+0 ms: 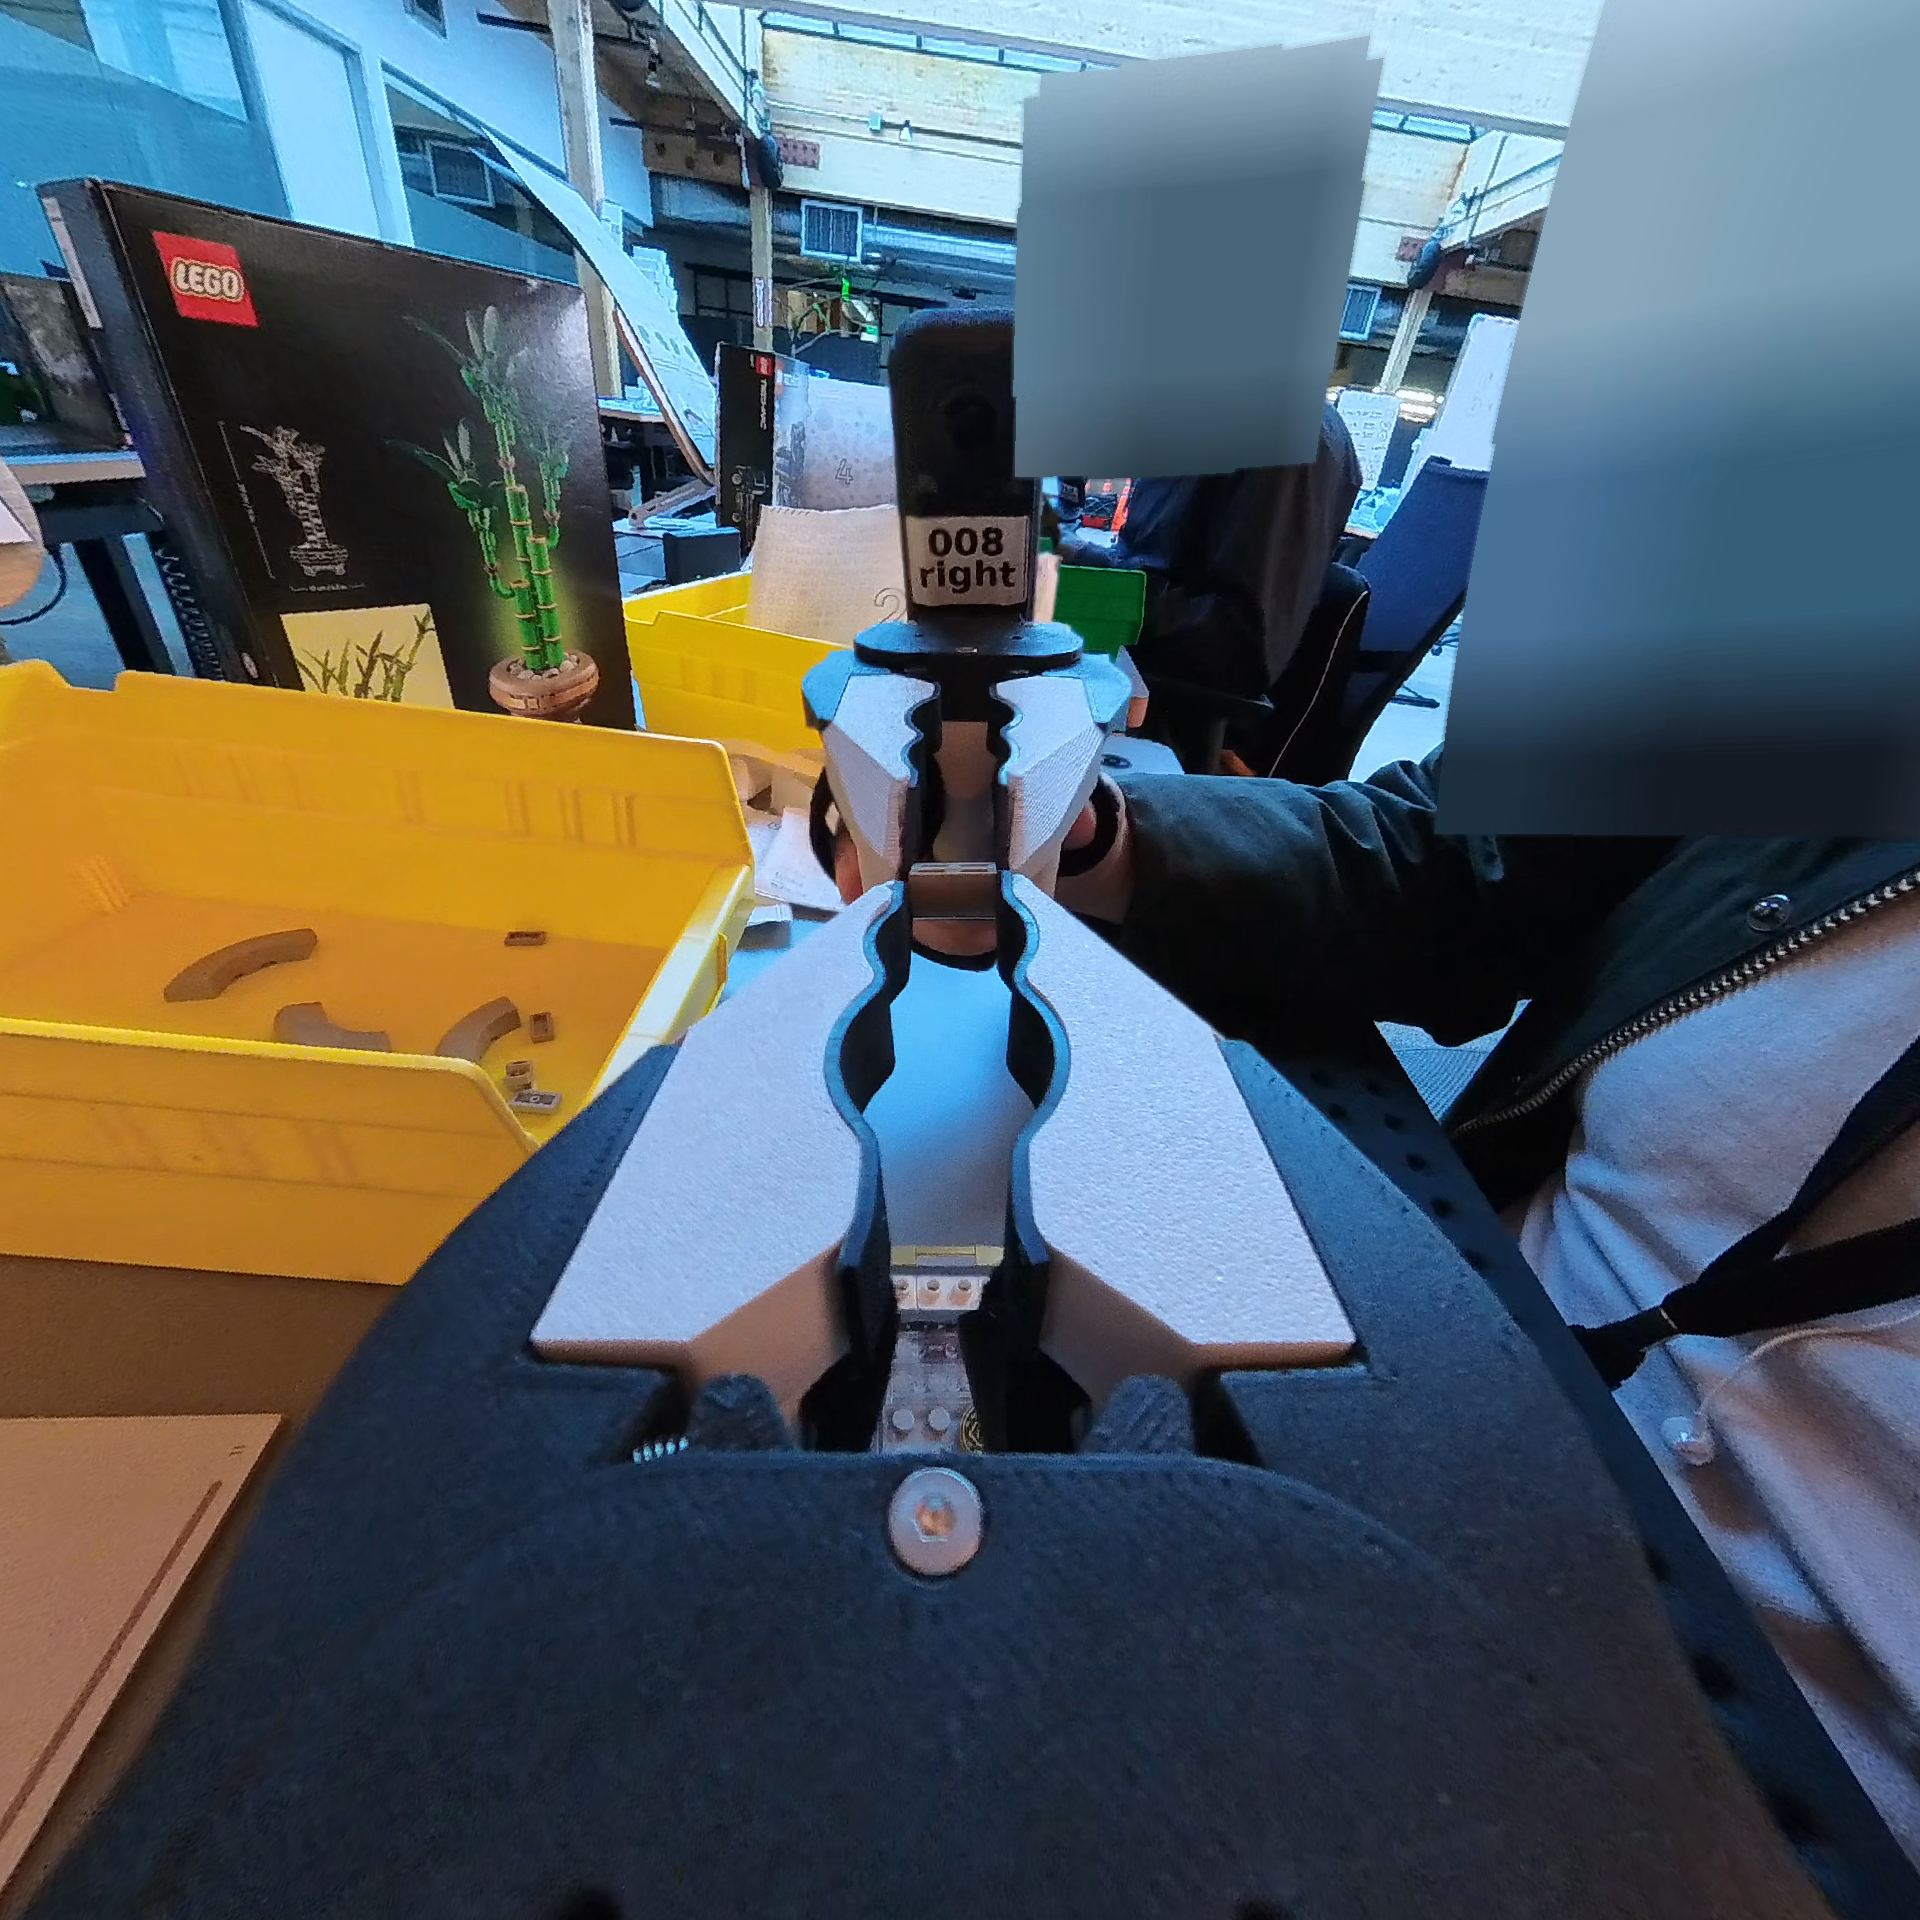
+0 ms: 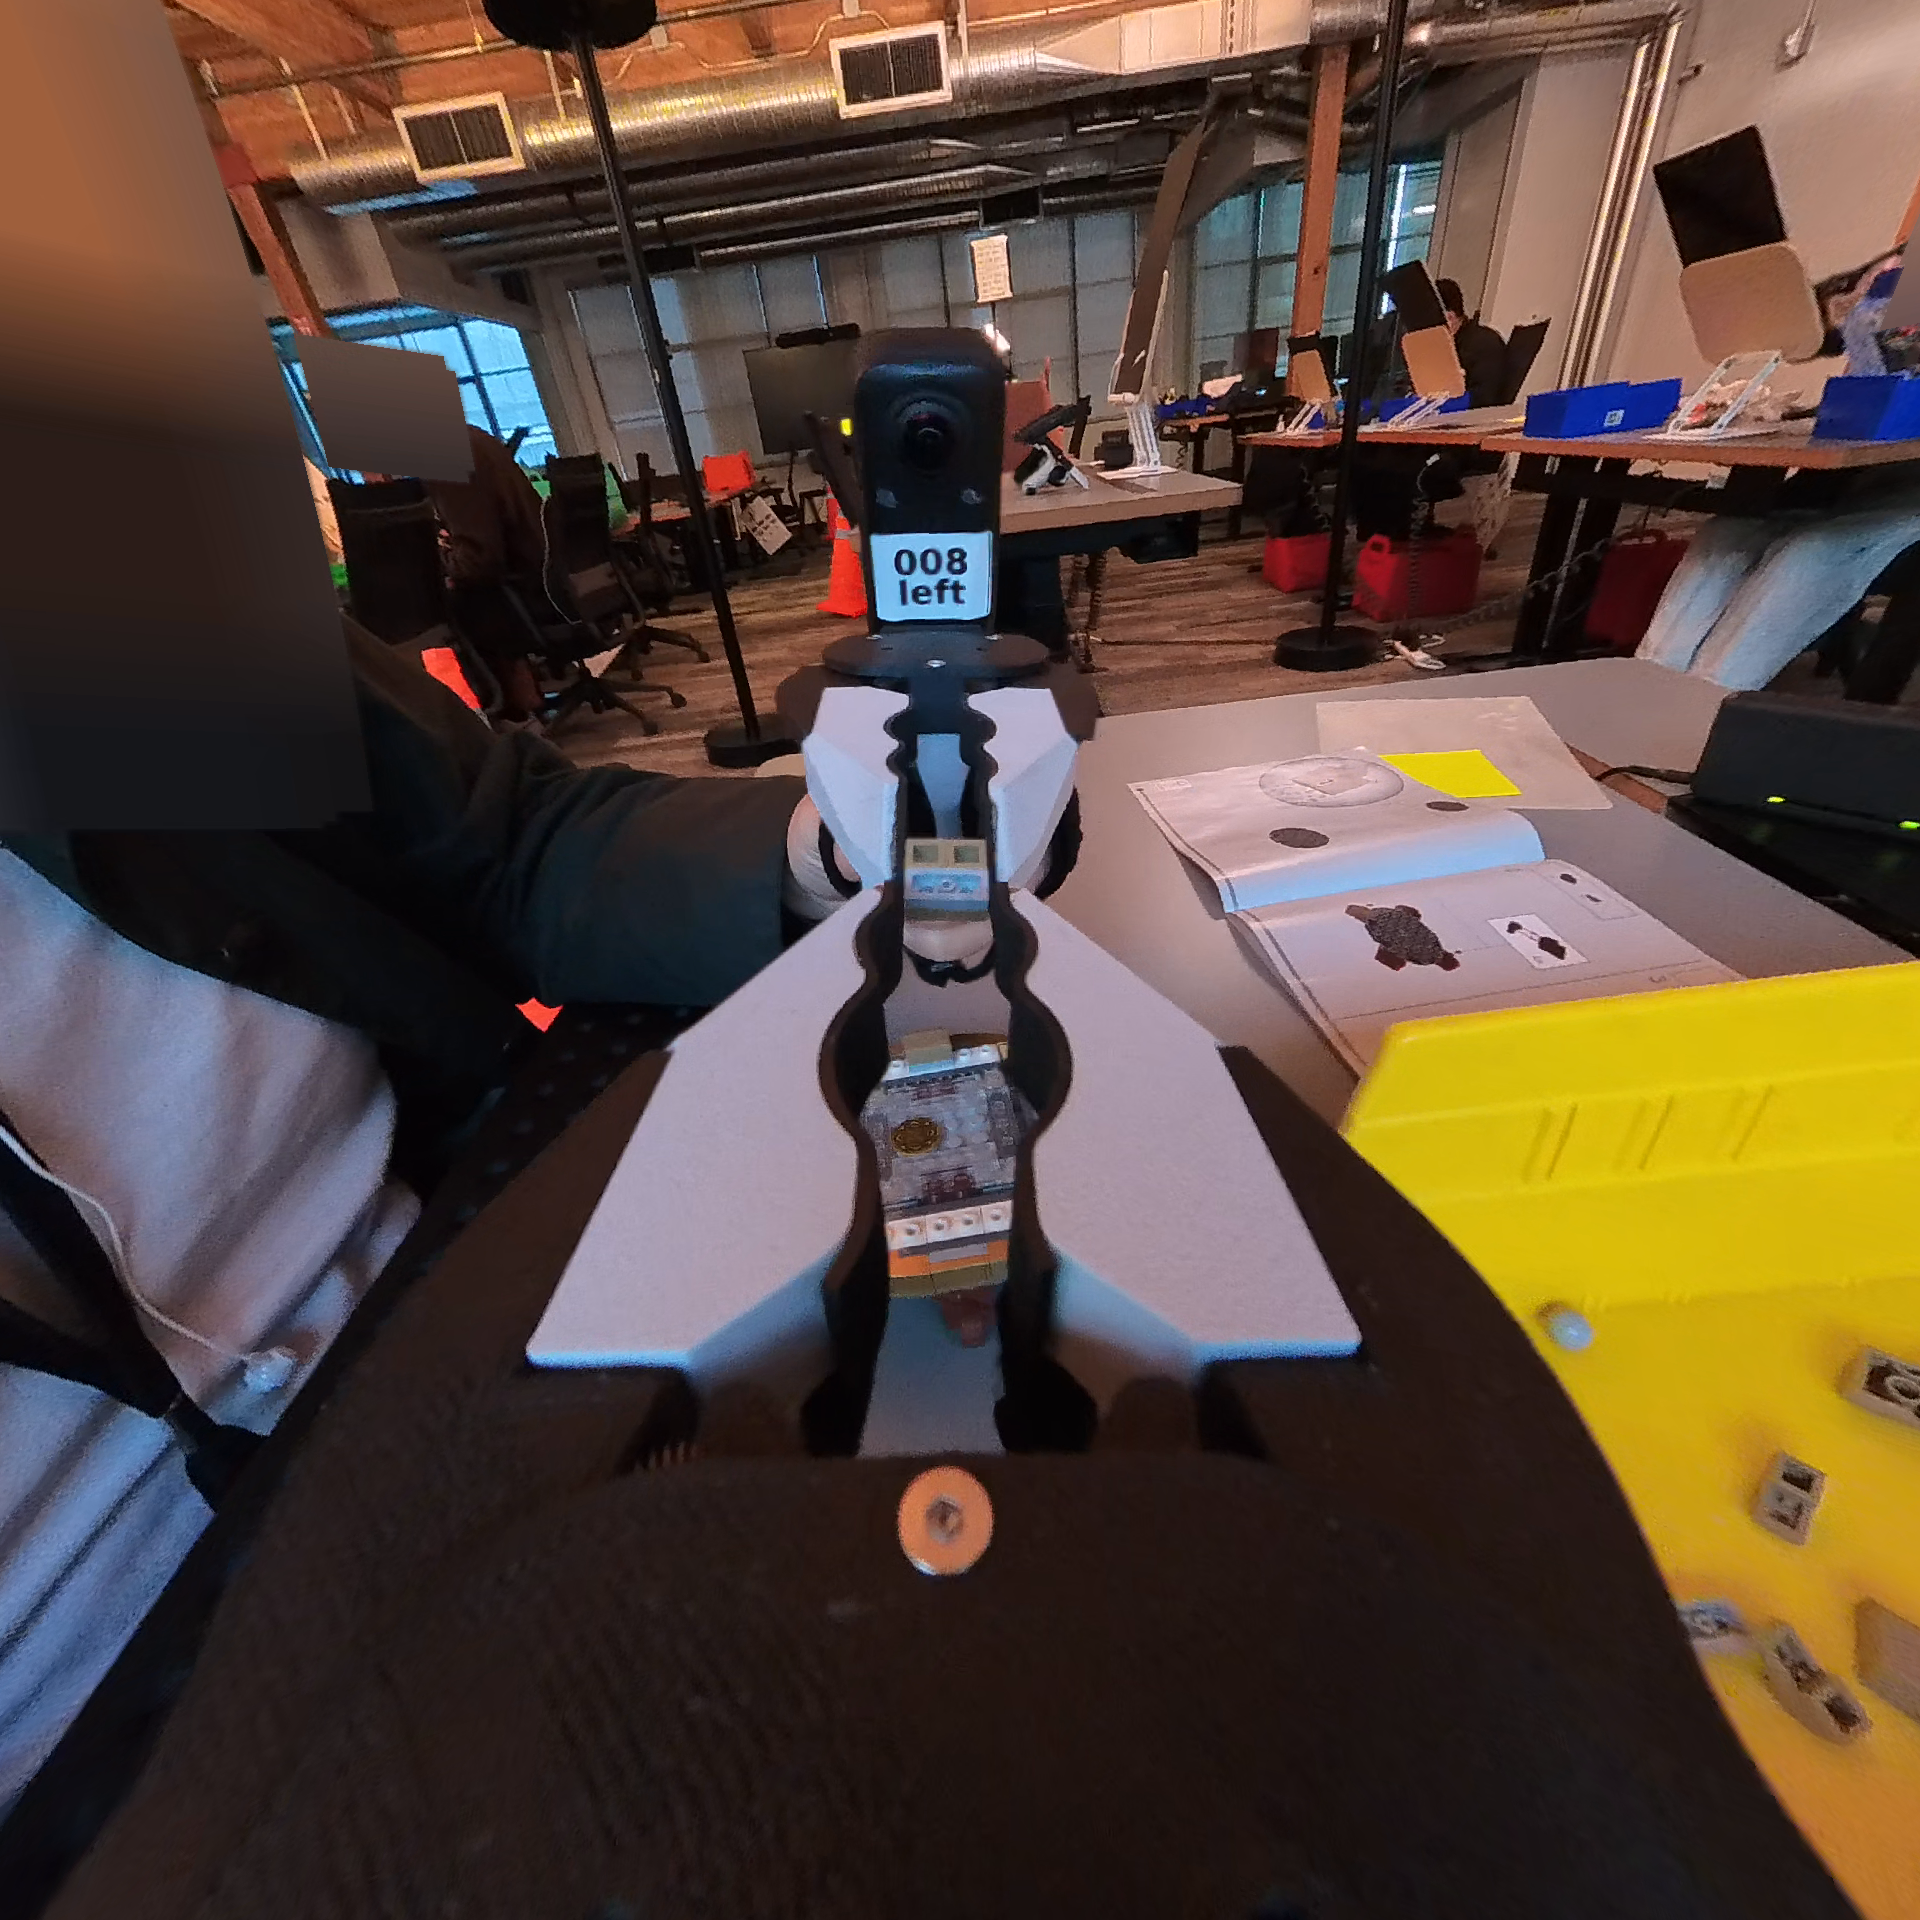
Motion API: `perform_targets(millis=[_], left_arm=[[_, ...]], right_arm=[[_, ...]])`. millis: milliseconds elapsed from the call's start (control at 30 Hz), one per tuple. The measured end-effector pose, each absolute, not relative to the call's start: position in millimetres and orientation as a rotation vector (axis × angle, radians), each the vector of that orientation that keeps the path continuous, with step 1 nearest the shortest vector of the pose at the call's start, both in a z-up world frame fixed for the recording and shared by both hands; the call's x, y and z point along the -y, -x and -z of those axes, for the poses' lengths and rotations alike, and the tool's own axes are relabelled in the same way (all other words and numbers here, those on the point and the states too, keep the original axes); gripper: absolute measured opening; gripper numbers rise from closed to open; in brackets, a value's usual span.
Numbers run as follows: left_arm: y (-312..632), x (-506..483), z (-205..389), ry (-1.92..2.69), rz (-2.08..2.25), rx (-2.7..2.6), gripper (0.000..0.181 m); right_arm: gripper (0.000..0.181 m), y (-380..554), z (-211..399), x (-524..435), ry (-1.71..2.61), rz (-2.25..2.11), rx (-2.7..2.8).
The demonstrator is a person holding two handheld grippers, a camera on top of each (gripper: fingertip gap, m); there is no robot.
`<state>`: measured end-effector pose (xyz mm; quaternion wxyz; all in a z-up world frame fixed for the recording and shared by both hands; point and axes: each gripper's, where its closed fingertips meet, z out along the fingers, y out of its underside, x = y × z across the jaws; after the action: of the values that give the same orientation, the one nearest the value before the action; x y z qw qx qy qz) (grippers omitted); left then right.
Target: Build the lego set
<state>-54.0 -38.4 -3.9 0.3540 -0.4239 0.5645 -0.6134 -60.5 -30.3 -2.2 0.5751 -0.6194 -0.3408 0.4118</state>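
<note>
My left tongs (image 1: pixel 951 899) and right tongs (image 2: pixel 943 899) meet tip to tip, both clamped on one small brick stack (image 2: pixel 943 881).

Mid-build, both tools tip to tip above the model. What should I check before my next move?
1. Small brick clamped in left tool tips: ok.
2. Right tool also gripping that brick: cannot tell.
3. Tools lined up tip to tip: ok.
4. Partial model visible below the tools: ok.
5. Instruction booklet lying open: ok.
6. Spare curved pieces in yellow bin: ok.
</note>
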Motion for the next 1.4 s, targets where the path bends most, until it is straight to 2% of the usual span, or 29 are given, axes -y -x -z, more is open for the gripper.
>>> perform_targets(millis=[1400], left_arm=[[52.8,34.2,3.9,1.13,1.618,-1.43,0.014]], right_arm=[[0.015,61.3,0.5,26.0,1.455,-1.031,0.73]])
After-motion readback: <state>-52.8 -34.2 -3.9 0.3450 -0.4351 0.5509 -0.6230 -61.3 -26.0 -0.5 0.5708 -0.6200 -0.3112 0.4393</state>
